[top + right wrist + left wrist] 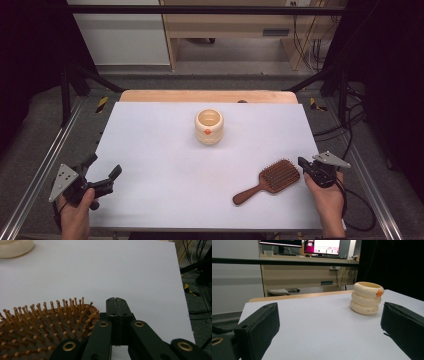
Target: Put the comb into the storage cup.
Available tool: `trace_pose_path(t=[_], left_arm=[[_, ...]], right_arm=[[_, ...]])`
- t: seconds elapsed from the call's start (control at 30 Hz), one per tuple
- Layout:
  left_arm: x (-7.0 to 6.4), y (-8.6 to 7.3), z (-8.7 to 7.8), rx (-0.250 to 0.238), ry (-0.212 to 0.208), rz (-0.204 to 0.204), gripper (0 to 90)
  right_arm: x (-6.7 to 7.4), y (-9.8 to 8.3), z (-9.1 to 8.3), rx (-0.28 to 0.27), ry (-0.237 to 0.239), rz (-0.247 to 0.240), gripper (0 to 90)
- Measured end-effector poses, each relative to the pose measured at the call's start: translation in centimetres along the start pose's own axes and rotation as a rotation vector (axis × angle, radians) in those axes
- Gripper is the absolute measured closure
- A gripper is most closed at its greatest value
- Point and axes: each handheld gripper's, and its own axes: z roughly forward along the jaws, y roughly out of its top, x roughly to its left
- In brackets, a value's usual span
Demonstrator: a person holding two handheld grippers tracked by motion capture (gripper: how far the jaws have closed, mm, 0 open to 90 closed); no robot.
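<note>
A cream ribbed cup (208,126) with an orange spot stands upright at the middle of the white table top (150,150). A brown wooden paddle hairbrush (270,180) lies bristles up at the front right, its handle pointing toward the front left. My right gripper (302,162) is just right of the brush head, jaws pressed together with nothing between them. In the right gripper view the shut gripper (116,300) sits beside the brush (45,327). My left gripper (105,166) rests at the front left edge, open and empty. From the left gripper (329,322), the cup (367,298) stands ahead to the right.
A wooden strip (207,96) borders the table's far edge. Metal frame rails (45,170) run along both sides. Cables (360,215) lie on the floor at the right. A desk with monitors (322,246) stands beyond the table.
</note>
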Motion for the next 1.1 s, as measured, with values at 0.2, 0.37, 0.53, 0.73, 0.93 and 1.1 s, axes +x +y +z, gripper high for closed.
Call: trace_pose_path(t=[0.2, 0.37, 0.53, 0.73, 0.93, 1.1], left_arm=[[0.05, -0.02, 0.01, 0.002, 0.000, -0.003, 2.2], [0.11, -0.05, 0.03, 0.005, 0.000, -0.007, 2.1], [0.07, -0.06, 0.06, 0.008, -0.004, -0.005, 2.1], [0.11, -0.06, 0.04, 0.008, -0.004, -0.006, 2.1], [0.12, -0.06, 0.05, 0.008, -0.003, -0.007, 2.1], [0.09, -0.08, 0.06, 0.009, -0.004, -0.007, 2.1]], right_arm=[[0.06, -0.18, 0.29, 0.037, 0.001, 0.003, 90.0], [-0.04, -0.29, 0.36, 0.047, 0.001, 0.007, 90.0], [-0.13, -0.46, 0.53, 0.072, 0.001, 0.012, 90.0], [-0.20, -0.62, 0.61, 0.098, 0.005, 0.020, 90.0], [-0.23, -0.74, 0.67, 0.117, 0.018, 0.033, 90.0], [-0.33, -0.84, 0.46, 0.120, 0.026, 0.045, 90.0]])
